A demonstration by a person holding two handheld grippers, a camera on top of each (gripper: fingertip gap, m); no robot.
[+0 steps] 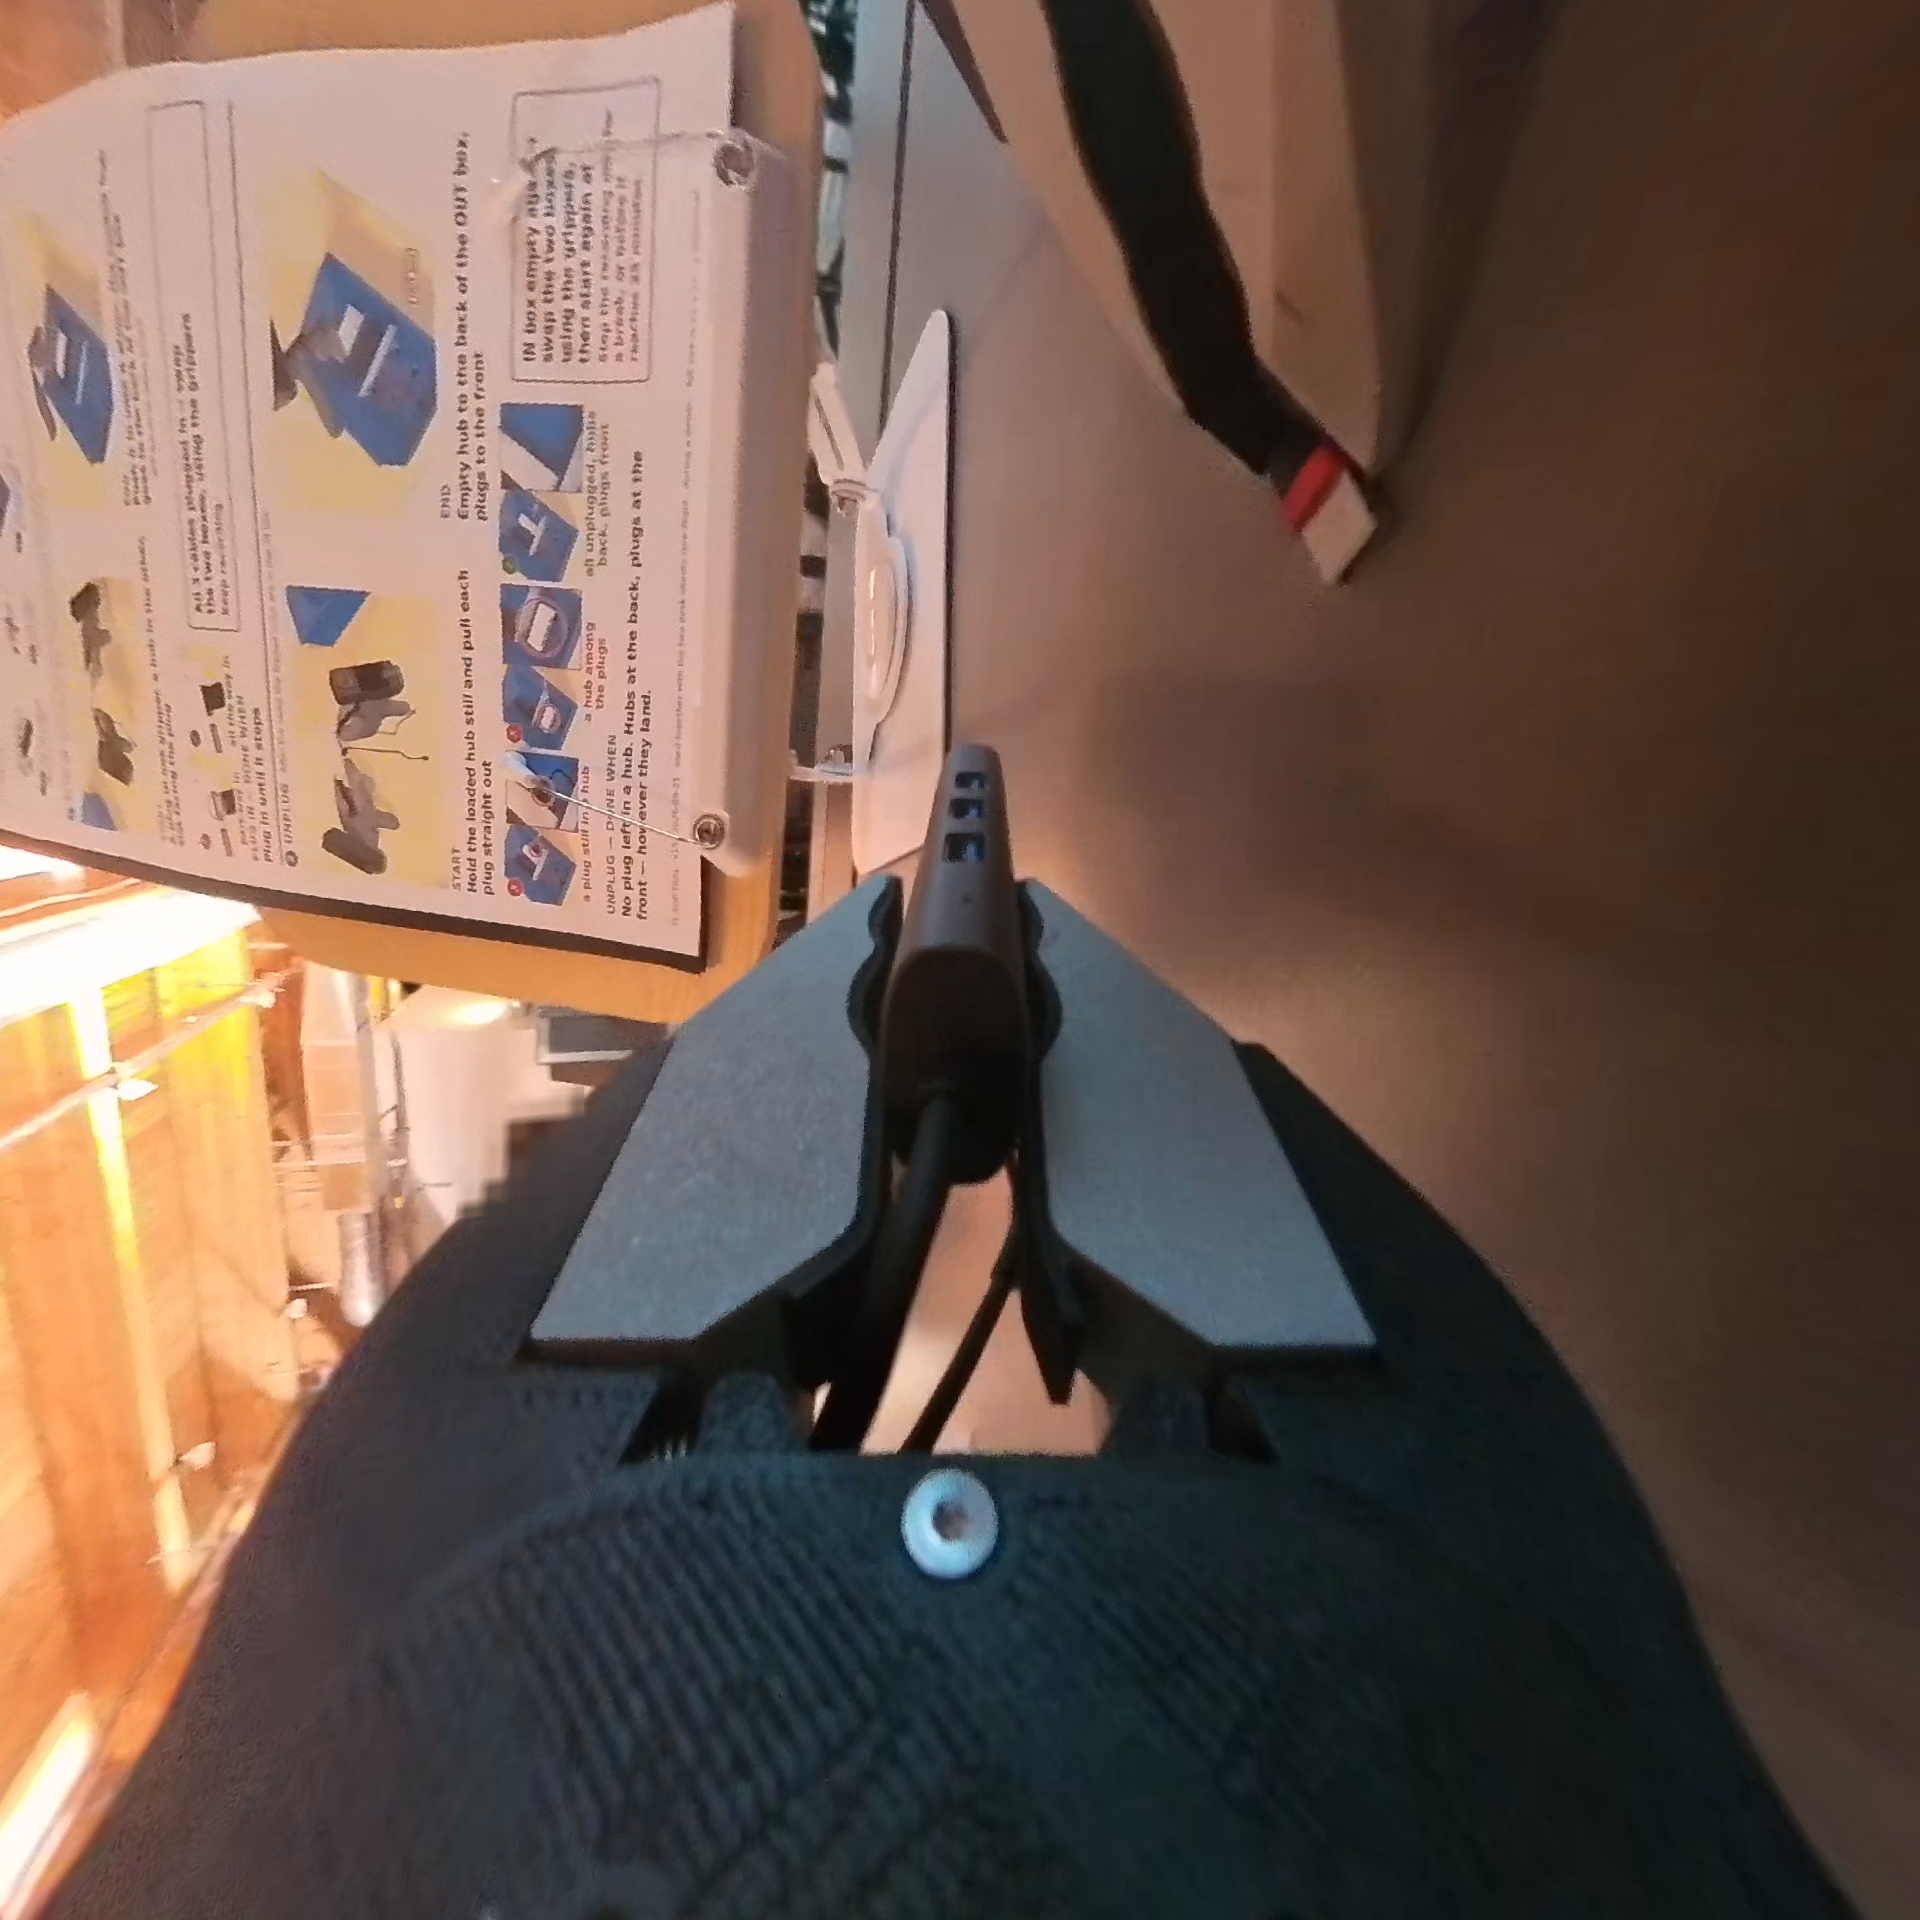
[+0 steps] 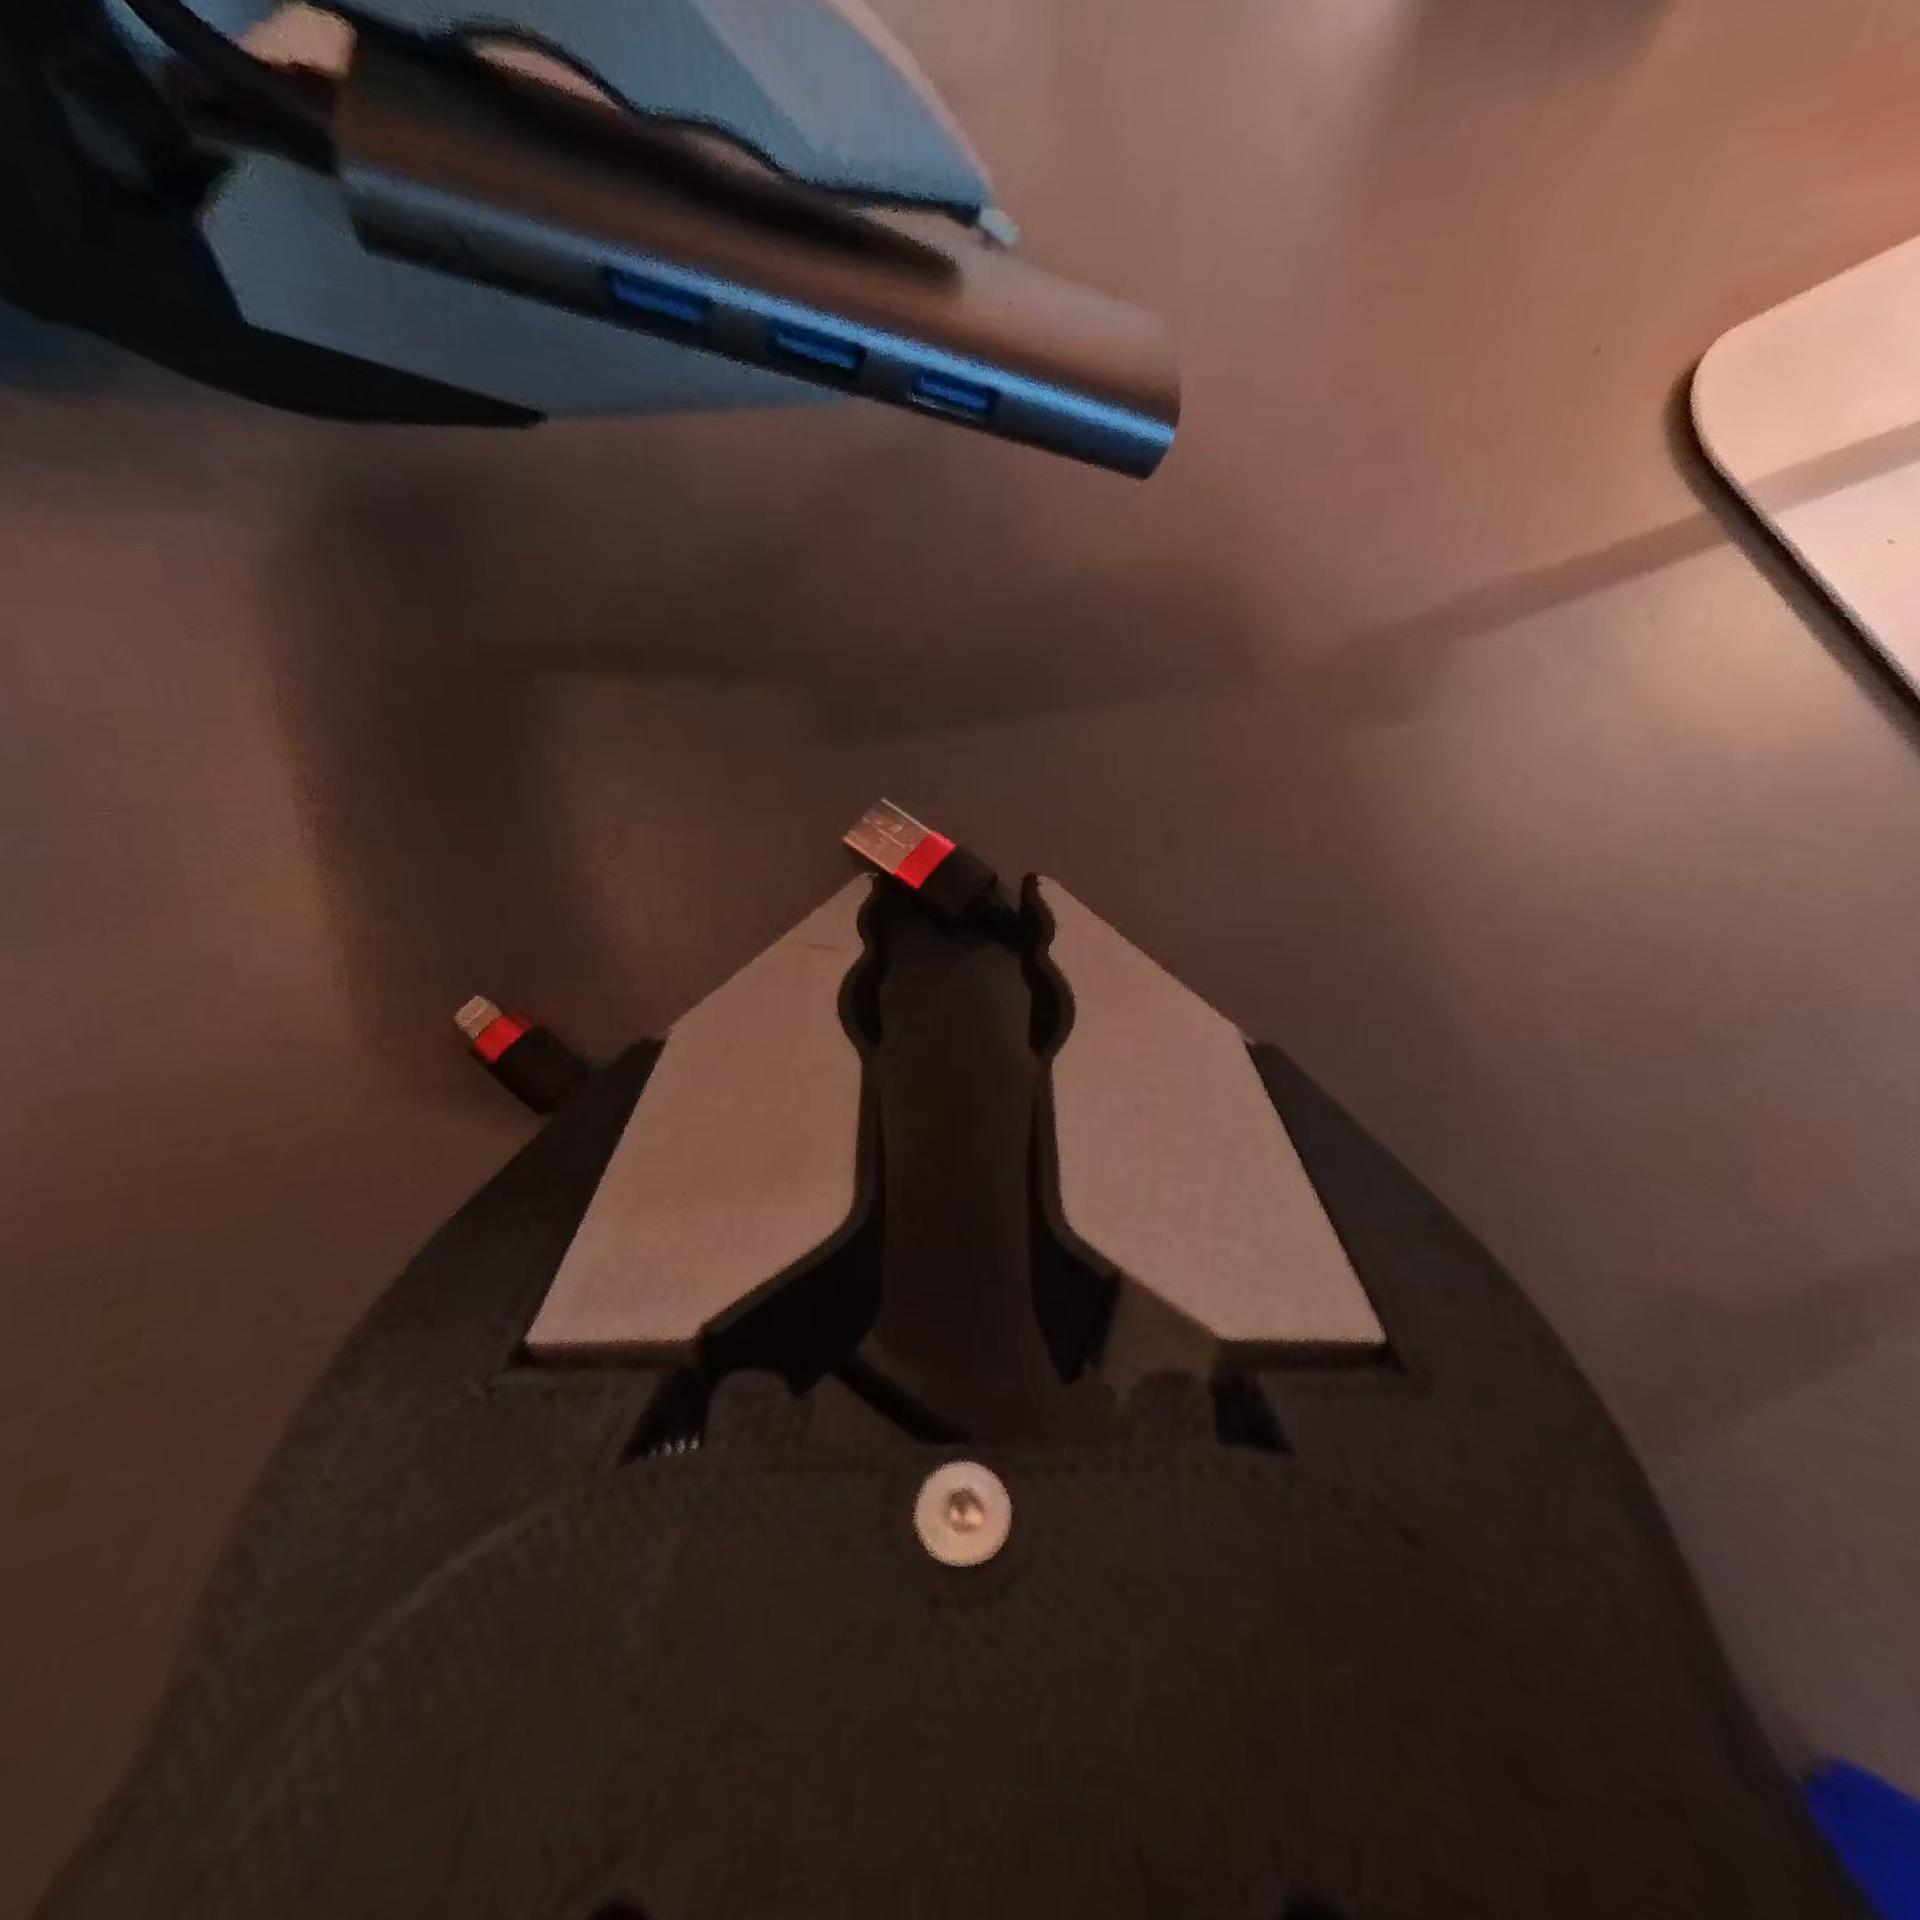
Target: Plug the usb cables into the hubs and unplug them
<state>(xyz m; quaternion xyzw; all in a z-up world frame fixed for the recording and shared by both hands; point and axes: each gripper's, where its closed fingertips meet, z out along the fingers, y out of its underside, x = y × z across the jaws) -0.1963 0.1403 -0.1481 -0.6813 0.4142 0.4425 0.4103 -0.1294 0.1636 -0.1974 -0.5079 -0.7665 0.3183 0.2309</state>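
My left gripper [image 1: 961, 894] is shut on a dark grey USB hub [image 1: 966, 831], held in the air with its blue ports facing right; its black cable trails back between the jaws. The same hub [image 2: 790, 322] shows at the top of the right wrist view with three empty blue ports. My right gripper [image 2: 951, 888] is shut on a black USB cable with a red-banded silver plug [image 2: 899, 847] that points up-left toward the hub, apart from it. The cable's other red-banded plug [image 2: 499, 1034] hangs at the gripper's left. In the left wrist view the held plug [image 1: 1330, 509] appears at upper right.
A printed instruction sheet [image 1: 364, 468] on a board fills the upper left of the left wrist view. A white monitor base [image 1: 909, 582] stands on the brown table [image 2: 1351, 831]; its corner [image 2: 1829, 436] shows at the right. A blue object [image 2: 1870, 1829] sits at the lower right edge. The gap from one gripper's tips to the other's is roughly 9 cm.
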